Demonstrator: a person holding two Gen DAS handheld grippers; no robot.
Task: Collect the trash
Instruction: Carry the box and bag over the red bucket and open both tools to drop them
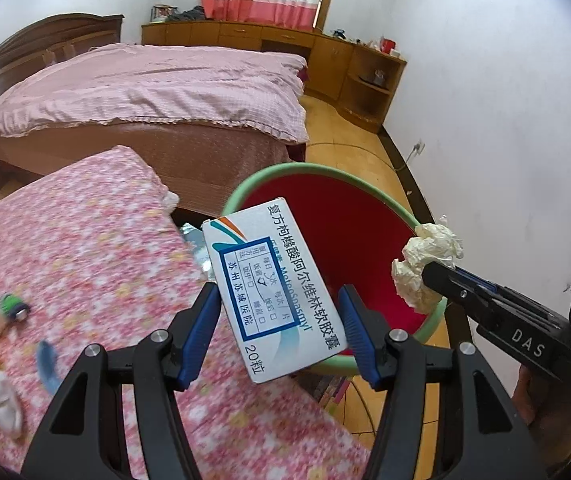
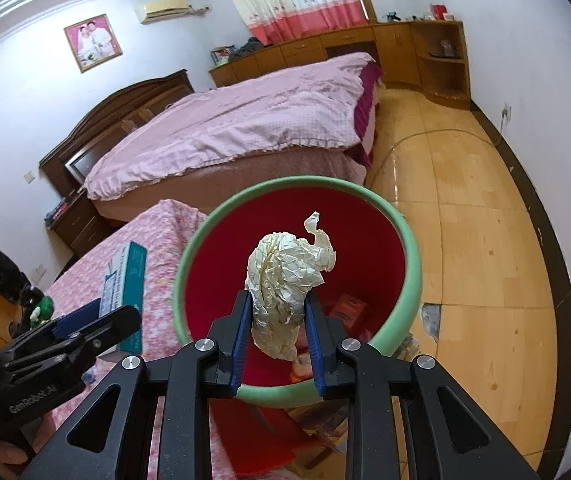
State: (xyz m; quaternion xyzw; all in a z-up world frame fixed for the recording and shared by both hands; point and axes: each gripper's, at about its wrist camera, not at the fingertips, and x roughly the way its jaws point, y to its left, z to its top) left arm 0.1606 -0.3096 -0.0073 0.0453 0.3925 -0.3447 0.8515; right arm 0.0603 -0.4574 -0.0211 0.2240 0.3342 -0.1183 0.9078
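My left gripper (image 1: 279,304) is shut on a white medicine box (image 1: 275,288) with blue print and holds it tilted at the near rim of a red bin with a green rim (image 1: 365,182). The box also shows edge-on in the right wrist view (image 2: 127,292). My right gripper (image 2: 279,316) is shut on a crumpled ball of cream paper (image 2: 285,280) and holds it above the bin's (image 2: 405,240) open mouth. The paper also shows at the bin's right rim in the left wrist view (image 1: 425,264). Some orange and red trash lies at the bin's bottom (image 2: 349,308).
A table with a pink flowered cloth (image 1: 85,260) stands left of the bin, with a small green toy (image 1: 13,306), a blue item (image 1: 47,364) and white and yellow things on it. A bed with a pink cover (image 2: 245,120) lies behind. Wooden floor (image 2: 485,240) spreads to the right.
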